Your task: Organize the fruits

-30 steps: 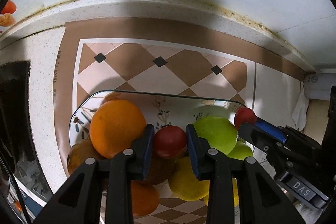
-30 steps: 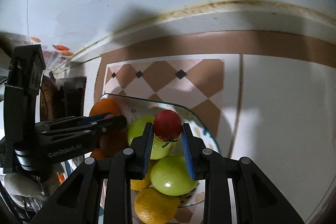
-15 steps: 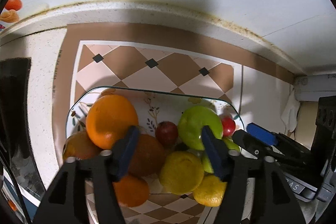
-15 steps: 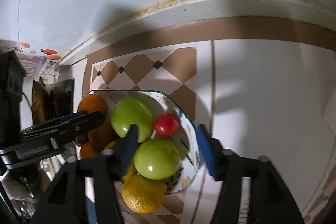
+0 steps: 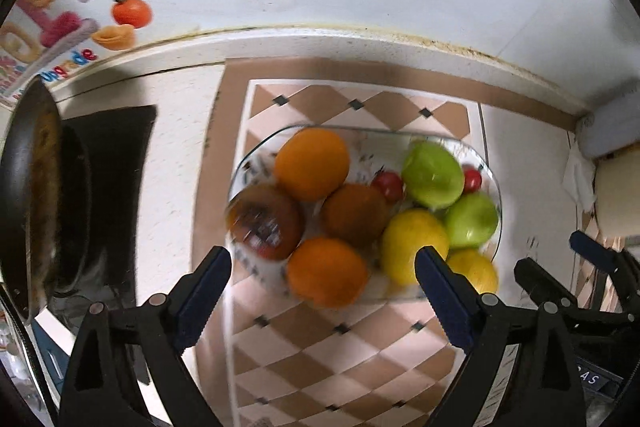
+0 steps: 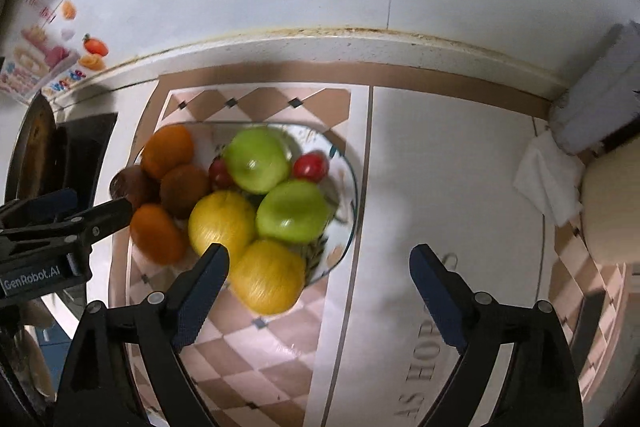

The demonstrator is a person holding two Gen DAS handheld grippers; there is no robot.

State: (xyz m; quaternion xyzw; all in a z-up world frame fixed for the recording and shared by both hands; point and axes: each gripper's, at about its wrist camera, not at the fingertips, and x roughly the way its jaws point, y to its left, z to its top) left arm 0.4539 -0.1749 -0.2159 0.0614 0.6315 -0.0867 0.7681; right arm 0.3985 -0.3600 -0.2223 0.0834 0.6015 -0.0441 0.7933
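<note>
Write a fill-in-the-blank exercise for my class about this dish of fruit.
1. The clear glass dish holds two ____ apples.
2. Two small red tomatoes lie in the ____.
3. The left gripper and right gripper both stand ____, holding nothing.

Missing words: green; dish; open

Left claw (image 5: 322,269) and right claw (image 6: 318,261): black plastic arms, dark blue ribbed pads, silver screws, a white "GenRobot.AI" label.

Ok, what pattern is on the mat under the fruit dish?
Brown and cream diamond checks on the mat, clearest in the left wrist view.
</note>
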